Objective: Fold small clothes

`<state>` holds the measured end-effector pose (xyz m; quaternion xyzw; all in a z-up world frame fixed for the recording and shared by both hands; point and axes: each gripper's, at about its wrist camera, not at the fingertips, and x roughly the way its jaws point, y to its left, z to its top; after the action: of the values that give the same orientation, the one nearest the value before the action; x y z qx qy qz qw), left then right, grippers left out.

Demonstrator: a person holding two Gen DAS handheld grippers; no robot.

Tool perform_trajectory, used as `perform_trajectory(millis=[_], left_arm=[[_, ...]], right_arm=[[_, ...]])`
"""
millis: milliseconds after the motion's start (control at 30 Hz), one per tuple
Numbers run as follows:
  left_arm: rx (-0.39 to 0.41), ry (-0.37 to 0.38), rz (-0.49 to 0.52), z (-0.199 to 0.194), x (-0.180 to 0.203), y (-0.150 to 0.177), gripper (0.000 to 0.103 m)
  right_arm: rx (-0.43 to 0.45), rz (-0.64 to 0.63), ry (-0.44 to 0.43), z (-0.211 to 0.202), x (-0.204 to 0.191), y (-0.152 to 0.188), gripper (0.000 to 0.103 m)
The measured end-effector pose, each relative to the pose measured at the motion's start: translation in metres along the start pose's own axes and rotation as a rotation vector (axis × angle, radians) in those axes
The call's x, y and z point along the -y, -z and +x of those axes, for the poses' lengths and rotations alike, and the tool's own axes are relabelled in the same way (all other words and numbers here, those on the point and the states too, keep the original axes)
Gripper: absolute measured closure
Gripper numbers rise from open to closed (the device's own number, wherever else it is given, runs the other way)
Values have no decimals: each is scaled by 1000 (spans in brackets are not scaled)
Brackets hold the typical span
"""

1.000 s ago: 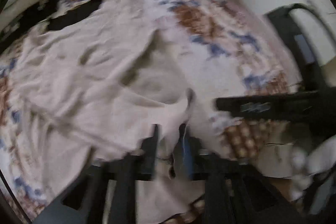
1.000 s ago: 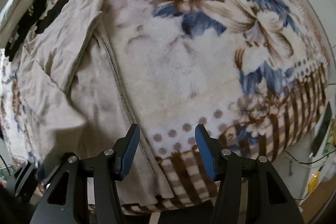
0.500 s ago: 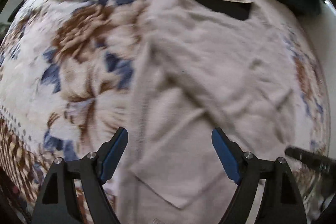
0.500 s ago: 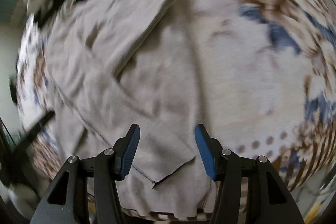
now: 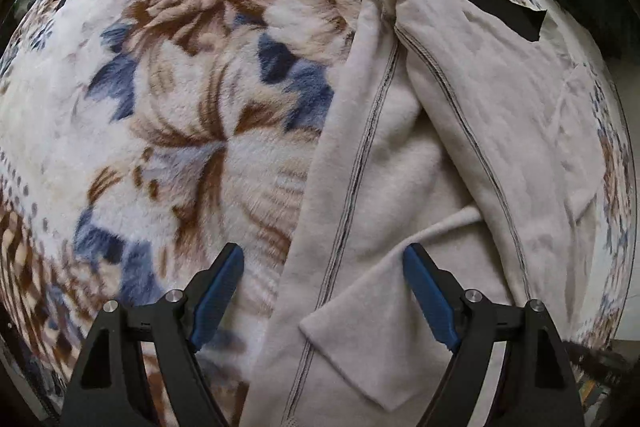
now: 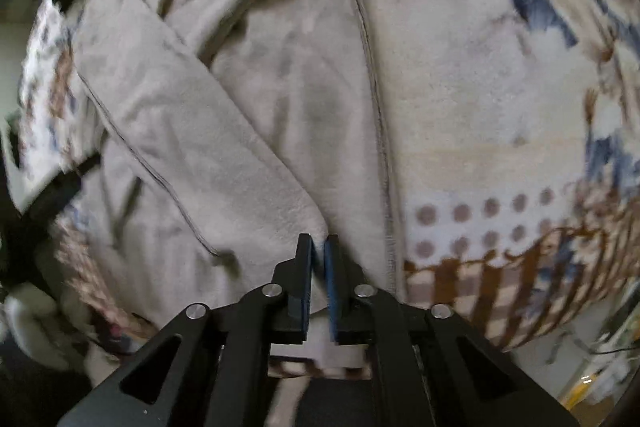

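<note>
Right claw (image 6: 319, 251): blue pads together, clamped on the corner of a folded flap of the beige fleece garment (image 6: 248, 131). Left claw (image 5: 323, 291): pads wide apart, holding nothing, poised over the garment's (image 5: 400, 187) stitched edge. Garment: spread on a plush floral blanket in cream, brown and blue (image 5: 180, 115), inside out by its exposed seams. Progress, as judged: early; one flap laid diagonally across the body, further folds and squaring outstanding.
</note>
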<state>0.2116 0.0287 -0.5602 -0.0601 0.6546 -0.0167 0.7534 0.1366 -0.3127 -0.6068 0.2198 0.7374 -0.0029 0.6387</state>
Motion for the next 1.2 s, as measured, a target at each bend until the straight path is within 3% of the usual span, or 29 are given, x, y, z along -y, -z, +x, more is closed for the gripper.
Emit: perform_trajectory(millis=[67, 100, 233, 367, 467, 600, 667, 733, 767, 900, 933, 967, 1000, 1133, 1200], left_arm=[[-3, 19, -12, -16, -8, 2, 22], [-8, 31, -19, -23, -16, 5, 22], [-64, 61, -38, -37, -45, 27, 22], [-160, 105, -36, -24, -55, 53, 22], [-179, 108, 3, -18, -54, 61, 22], [-179, 106, 19, -17, -56, 59, 22], [-186, 112, 14, -17, -59, 58, 22], [-195, 111, 6, -15, -55, 56, 22], [-200, 113, 7, -17, -55, 64, 22], [-212, 105, 12, -20, -57, 81, 22], [-215, 101, 17, -20, -58, 83, 22], [-217, 96, 20, -21, -57, 86, 22], [-220, 93, 23, -20, -54, 87, 22], [-227, 81, 34, -20, -51, 86, 22], [-230, 82, 29, -19, -51, 85, 22]], right_arm=[[3, 31, -57, -15, 12, -6, 53], [19, 58, -70, -25, 19, -6, 47], [0, 185, -107, -41, 65, 3, 46], [-86, 228, -137, -15, 91, 33, 46], [-144, 233, -194, 6, 102, 51, 46], [-142, 309, -332, 6, 115, 61, 51], [-115, 352, -359, -5, 131, 69, 51], [-91, 357, -304, -15, 145, 76, 52], [-92, 352, -281, -17, 150, 78, 58], [-130, 324, -293, -5, 146, 82, 65], [-136, 303, -271, -1, 142, 83, 76], [-140, 276, -250, 1, 137, 84, 95], [-144, 258, -209, 2, 132, 84, 99], [-79, 288, -88, -14, 135, 92, 100], [-54, 308, -81, -23, 140, 94, 100]])
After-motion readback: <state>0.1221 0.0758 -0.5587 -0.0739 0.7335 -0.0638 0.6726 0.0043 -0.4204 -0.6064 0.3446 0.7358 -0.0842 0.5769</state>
